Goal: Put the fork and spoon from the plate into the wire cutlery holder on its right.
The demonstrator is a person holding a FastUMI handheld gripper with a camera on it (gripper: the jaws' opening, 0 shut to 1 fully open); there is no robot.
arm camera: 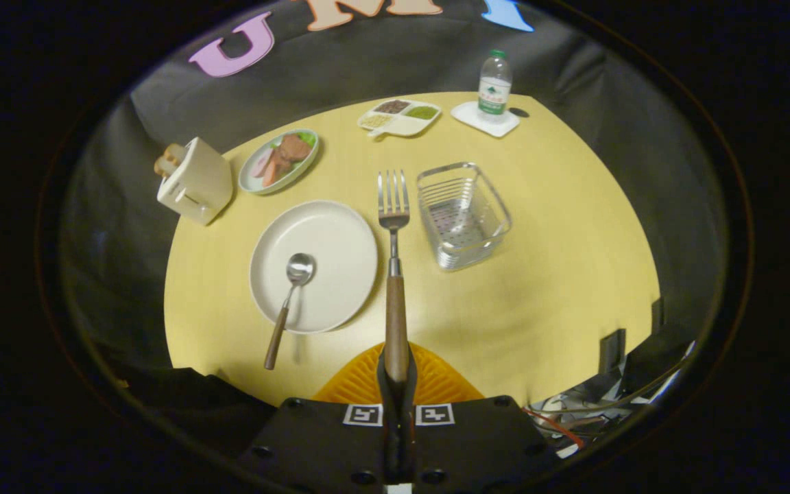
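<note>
Gripper: clenched on the fork by its wooden handle – tines held ahead, raised.
Wire cutlery holder: just right of the tines; fork to be tipped upright above it.
Spoon: left on the plate.

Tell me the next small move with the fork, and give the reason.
Probably carry the fork to the right until it hangs over the wire cutlery holder, then lower it in. The gripper is shut on the fork's handle, with the tines ahead of the fingers, between the plate and the holder. The spoon lies on the plate.
</note>
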